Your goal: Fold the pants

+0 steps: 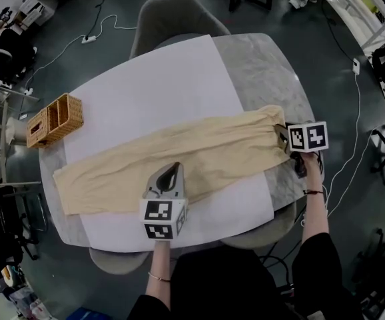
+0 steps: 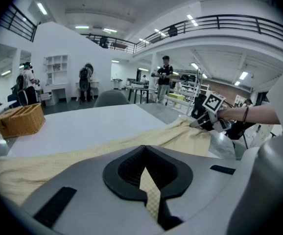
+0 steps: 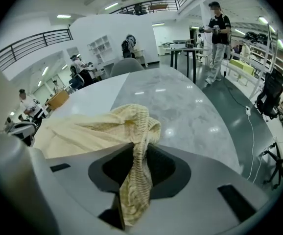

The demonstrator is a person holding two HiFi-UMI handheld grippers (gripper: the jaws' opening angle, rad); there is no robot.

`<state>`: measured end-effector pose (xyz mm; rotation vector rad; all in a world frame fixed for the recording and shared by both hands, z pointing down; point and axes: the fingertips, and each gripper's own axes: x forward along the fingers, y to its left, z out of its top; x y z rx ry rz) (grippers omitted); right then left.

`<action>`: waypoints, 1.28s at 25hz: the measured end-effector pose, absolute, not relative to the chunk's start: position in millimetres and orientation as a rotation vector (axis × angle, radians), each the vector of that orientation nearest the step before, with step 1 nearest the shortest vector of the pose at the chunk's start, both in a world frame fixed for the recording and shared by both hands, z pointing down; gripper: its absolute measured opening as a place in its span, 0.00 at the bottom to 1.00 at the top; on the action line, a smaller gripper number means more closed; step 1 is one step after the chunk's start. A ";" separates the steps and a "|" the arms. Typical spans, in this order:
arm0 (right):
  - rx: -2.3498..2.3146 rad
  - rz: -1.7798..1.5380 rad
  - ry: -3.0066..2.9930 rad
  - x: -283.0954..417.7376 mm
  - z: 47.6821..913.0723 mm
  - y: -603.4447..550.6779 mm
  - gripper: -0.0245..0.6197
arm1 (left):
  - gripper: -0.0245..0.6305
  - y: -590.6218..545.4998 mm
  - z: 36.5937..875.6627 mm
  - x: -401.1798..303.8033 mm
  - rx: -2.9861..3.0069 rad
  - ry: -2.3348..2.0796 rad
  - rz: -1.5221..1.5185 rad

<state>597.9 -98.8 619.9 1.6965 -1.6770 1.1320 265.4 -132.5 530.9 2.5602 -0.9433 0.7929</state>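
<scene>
Beige pants (image 1: 199,152) lie stretched across the white sheet (image 1: 159,92), legs toward the left and waistband at the right. My left gripper (image 1: 172,171) sits at the near edge of the pants around their middle. In the left gripper view a thin strip of the cloth (image 2: 151,192) is pinched between its jaws, so it is shut on the fabric. My right gripper (image 1: 283,137) is at the waistband end. In the right gripper view the ribbed waistband (image 3: 136,146) is bunched and clamped between the jaws, lifted a little off the marble.
A wicker basket (image 1: 56,120) stands at the table's left edge. The marble table (image 1: 266,65) shows bare at the right of the sheet. A grey chair (image 1: 172,15) is tucked in at the far side. Cables run over the floor. A person (image 3: 217,26) stands in the background.
</scene>
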 end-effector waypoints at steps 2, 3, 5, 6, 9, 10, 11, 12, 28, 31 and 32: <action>1.686 1.172 -1.690 597.9 620.0 -98.0 0.16 | 0.05 -128.4 529.3 266.5 2.584 -0.939 0.813; 1.684 1.186 -1.695 598.9 619.9 -96.8 0.15 | 0.05 -125.6 528.7 267.3 2.586 -0.941 0.812; 1.687 1.205 -1.705 601.7 619.6 -94.2 0.13 | 0.05 -119.9 527.9 268.2 2.581 -0.952 0.806; 1.693 1.212 -1.709 603.0 619.5 -92.9 0.12 | 0.05 -117.6 527.9 267.4 2.576 -0.960 0.807; 1.716 1.215 -1.710 604.6 619.0 -90.4 0.11 | 0.05 -114.2 526.0 260.3 2.569 -0.986 0.809; 1.726 1.212 -1.706 604.8 618.2 -90.1 0.11 | 0.05 -114.1 524.2 257.2 2.569 -0.995 0.807; 1.735 1.211 -1.703 604.8 617.2 -89.8 0.11 | 0.05 -114.2 522.5 253.4 2.566 -1.007 0.807; 1.745 1.212 -1.701 604.5 616.2 -89.3 0.11 | 0.05 -114.0 521.5 249.1 2.563 -1.021 0.807; 1.829 1.293 -1.793 573.2 536.7 -90.4 0.11 | 0.05 -113.3 482.5 183.2 2.521 -1.219 0.728; 1.822 1.295 -1.830 561.8 520.1 -90.2 0.11 | 0.05 -111.0 473.1 172.8 2.521 -1.256 0.708; 1.821 1.289 -1.840 558.7 515.4 -89.5 0.11 | 0.05 -109.3 470.3 169.6 2.521 -1.269 0.698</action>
